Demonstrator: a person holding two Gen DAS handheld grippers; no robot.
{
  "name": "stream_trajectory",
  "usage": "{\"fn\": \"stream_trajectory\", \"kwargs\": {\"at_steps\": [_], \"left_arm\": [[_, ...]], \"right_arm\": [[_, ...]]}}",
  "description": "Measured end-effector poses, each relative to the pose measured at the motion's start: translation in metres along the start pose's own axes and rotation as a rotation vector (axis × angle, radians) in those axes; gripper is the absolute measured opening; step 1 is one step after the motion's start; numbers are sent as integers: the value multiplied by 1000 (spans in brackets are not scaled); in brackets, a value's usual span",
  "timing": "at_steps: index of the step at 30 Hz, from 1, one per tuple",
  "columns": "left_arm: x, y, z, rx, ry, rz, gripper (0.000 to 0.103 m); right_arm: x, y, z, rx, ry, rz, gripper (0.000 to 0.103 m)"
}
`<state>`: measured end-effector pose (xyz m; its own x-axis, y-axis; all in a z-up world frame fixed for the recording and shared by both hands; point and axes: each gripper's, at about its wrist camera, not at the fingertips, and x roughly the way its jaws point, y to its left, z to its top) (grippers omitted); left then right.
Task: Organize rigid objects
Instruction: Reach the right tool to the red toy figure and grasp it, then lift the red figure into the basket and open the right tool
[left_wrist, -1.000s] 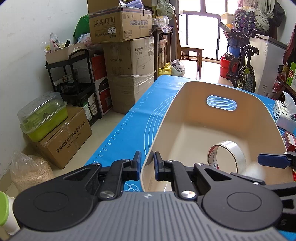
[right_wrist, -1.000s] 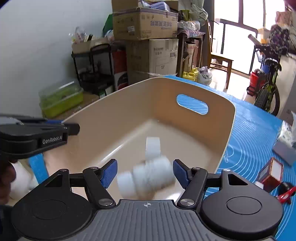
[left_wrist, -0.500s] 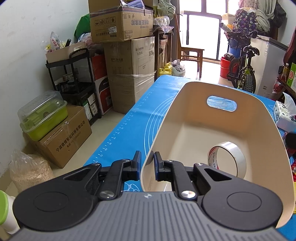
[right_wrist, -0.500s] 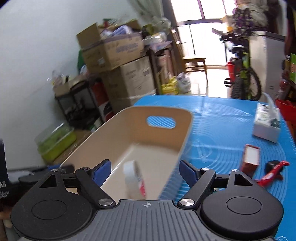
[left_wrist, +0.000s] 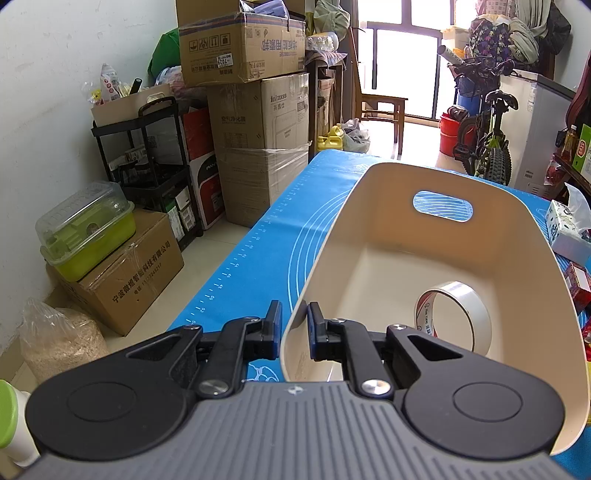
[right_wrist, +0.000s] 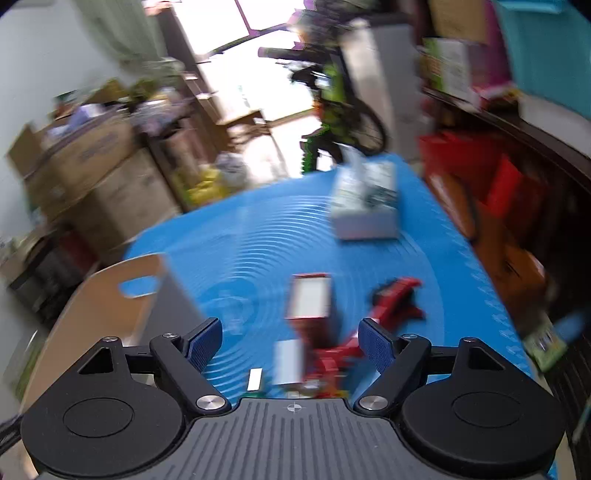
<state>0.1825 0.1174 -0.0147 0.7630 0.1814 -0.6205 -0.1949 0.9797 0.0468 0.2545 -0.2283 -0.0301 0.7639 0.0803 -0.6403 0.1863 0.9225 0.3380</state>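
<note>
A cream plastic basket (left_wrist: 436, 236) with a handle slot stands on the blue mat. My left gripper (left_wrist: 294, 325) is shut on its near left rim, one finger outside and one inside. A roll of clear tape (left_wrist: 456, 314) stands on edge inside the basket. My right gripper (right_wrist: 291, 338) is open and empty, above the mat to the right of the basket (right_wrist: 107, 295). Just ahead of it lie a red and white box (right_wrist: 310, 306) and a red tool (right_wrist: 391, 295). The right wrist view is blurred.
A tissue pack (right_wrist: 365, 210) sits farther back on the blue mat (right_wrist: 251, 236), also at the right edge of the left wrist view (left_wrist: 569, 229). Cardboard boxes (left_wrist: 255, 140), a black shelf and a bicycle (left_wrist: 484, 136) stand beyond the table. Red items crowd the right side (right_wrist: 480, 184).
My right gripper let the tape roll drop into the basket, then swung out to the right over the mat toward the red box and tool. My left gripper has kept hold of the rim.
</note>
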Motion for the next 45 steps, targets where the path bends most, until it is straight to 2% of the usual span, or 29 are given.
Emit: {"fn": "stream_trajectory", "kwargs": {"at_steps": [5,10,18,23,24,25,26,29,34,45], "left_arm": [[0,0,0,1,0,1,17],[0,0,0,2,-1,4,17],[1,-2,-1,9,0,11,17],[1,-2,-1,12,-2,12,17],[1,-2,-1,14,-2,13,17],[1,-2,-1,16,-3,14,17],[1,-2,-1,19,-4,16,17],[1,-2,-1,16,-3,14,17],[0,-2,0,16,-4,14,17],[0,-1,1,5,-6,10,17]], "right_arm": [[20,-31,-5,136,49,-55,82],[41,-43,-14,166,79,-99,80],[71,-52,-22,194,119,-88,77],[78,-53,-24,196,134,-58,69],[78,-51,-25,184,130,-56,66],[79,-51,-26,184,125,-40,57],[78,-52,-26,196,121,-16,56],[75,-54,-27,231,122,-16,51],[64,-61,-25,266,105,4,37],[37,-47,-17,200,47,30,34]]}}
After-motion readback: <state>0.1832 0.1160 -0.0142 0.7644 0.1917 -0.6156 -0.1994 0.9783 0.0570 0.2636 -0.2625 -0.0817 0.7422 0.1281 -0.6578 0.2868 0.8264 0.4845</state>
